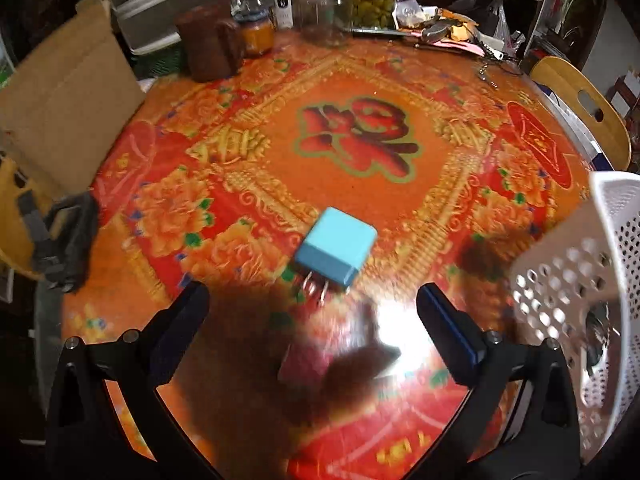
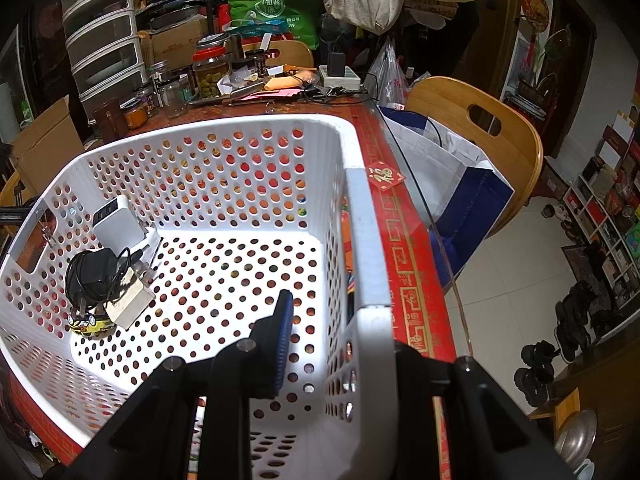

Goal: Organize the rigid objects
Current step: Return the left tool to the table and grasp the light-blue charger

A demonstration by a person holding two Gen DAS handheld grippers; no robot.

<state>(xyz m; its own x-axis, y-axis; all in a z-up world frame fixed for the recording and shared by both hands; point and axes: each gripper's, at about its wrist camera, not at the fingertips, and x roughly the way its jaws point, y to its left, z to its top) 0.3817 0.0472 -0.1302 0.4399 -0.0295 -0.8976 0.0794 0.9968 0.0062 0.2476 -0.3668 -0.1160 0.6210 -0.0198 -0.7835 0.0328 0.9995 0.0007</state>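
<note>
Basket [image 2: 360,216] sits at right table [image 1: 360,80] edge. Right gripper [image 2: 344,344] pinches basket wall, fingers [image 2: 282,332] narrow, one inside, likely to keep basket from sliding. Inside already: white charger [image 2: 116,220], black plug [image 2: 94,272], small toy car [image 2: 90,322], so sorted things go there. Blue plug block [image 1: 336,244] lies loose on table, prongs toward camera. Left gripper [image 1: 312,312] hangs above it, fingers wide, holding nothing, ready to grab. View blurry; pink thing [image 1: 304,364] below maybe another item.

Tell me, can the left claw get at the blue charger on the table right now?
Probably yes. The left claw is wide open, and the blue charger lies just ahead on bare tablecloth with nothing between. The white basket stands off to the side.
</note>
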